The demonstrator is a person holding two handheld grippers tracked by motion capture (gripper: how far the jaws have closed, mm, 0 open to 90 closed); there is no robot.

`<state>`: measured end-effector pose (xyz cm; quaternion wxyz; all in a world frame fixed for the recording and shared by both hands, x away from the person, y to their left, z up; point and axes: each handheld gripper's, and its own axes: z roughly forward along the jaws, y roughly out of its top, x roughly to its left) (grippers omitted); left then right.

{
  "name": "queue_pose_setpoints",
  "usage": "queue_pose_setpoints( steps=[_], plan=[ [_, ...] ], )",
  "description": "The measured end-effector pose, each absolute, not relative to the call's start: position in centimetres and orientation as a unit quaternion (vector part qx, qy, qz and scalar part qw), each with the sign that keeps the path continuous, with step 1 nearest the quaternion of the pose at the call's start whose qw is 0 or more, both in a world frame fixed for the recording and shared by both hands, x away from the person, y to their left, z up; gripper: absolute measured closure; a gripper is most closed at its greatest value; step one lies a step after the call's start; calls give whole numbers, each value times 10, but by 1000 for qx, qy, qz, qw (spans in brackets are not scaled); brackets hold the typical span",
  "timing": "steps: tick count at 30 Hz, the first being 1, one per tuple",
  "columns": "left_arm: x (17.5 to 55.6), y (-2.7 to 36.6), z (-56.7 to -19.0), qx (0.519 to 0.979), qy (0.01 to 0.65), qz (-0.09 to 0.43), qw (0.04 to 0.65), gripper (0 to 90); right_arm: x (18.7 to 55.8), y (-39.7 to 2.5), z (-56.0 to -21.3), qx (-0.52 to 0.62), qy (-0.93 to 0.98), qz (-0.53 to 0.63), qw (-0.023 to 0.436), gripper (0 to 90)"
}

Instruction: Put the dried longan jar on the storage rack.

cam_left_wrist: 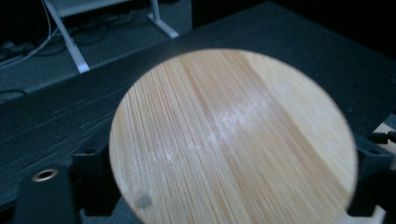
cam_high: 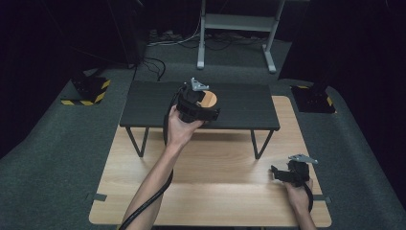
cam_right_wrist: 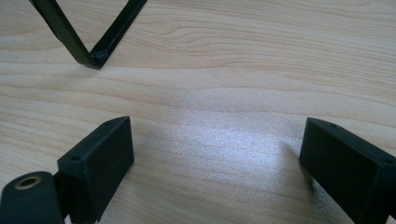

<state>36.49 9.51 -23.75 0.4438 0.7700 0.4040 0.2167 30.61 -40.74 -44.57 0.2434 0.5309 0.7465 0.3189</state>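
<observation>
- High view is showing the left gripper (cam_high: pixel 203 103) hovering over the black raised shelf (cam_high: pixel 143 103), near the middle of its front edge, and gripping a round bamboo disc (cam_high: pixel 208 99).
- Left gripper view is looking across the bamboo disc (cam_left_wrist: pixel 233 140): the two black jaws are pressing on opposite sides of its rim, so the disc is lying flat between them with its grain running away from the camera toward the shelf's (cam_left_wrist: pixel 60 116) back edge.
- Whether the disc is touching the shelf top or hanging just above it, I cannot tell.
- Right gripper (cam_high: pixel 282 173) is resting near the front right corner of the wooden tabletop (cam_high: pixel 210 182), well apart from the disc; in the right gripper view its jaws are standing wide apart with nothing between them, and a shelf leg (cam_right_wrist: pixel 93 56) is standing ahead on the tabletop (cam_right_wrist: pixel 233 93).
- Judging from this, the left hand is by far the nearer one, and any setting down is going straight below the jaws onto the shelf.
</observation>
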Motion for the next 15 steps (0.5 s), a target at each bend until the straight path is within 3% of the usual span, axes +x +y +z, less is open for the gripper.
queue_pose_setpoints(
  steps=[4,15],
  plan=[
    [354,98,-238,764,403,233,447,50,306,-407,-446,531,747,319,244,94],
    [322,127,-250,741,399,249,480,23,306,-407,-446,531,747,319,243,94]
  ],
)
